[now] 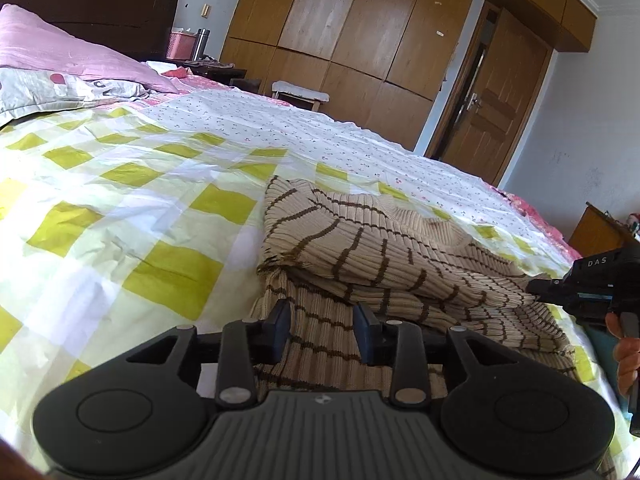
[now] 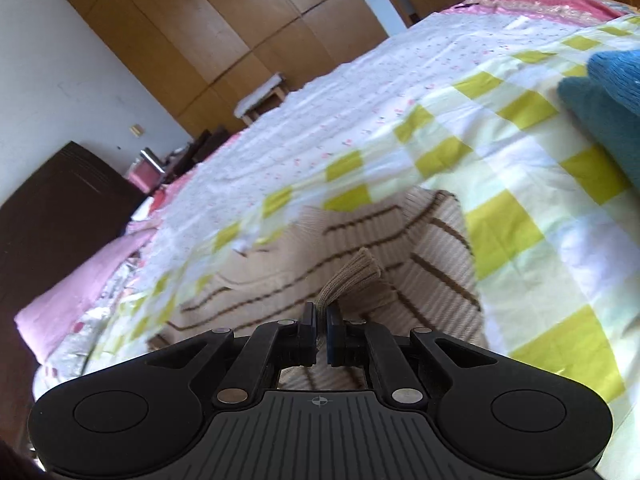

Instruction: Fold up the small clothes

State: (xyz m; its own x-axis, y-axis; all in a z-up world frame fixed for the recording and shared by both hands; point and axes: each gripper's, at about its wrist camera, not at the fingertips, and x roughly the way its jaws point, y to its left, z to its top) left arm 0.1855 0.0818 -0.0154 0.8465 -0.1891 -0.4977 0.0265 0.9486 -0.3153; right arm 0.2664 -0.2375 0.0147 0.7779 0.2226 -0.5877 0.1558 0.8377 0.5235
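A beige knit sweater with brown stripes lies partly folded on the yellow-checked bedsheet. My left gripper is open, its jaws apart over the sweater's near lower part, with nothing held. My right gripper is shut on a ribbed edge of the sweater and holds it pinched and lifted above the rest of the garment. The right gripper's body also shows at the right edge of the left wrist view.
A folded blue knit garment lies on the bed to the right. Pink pillows are at the head of the bed. A wooden wardrobe and a door stand beyond the bed's far edge.
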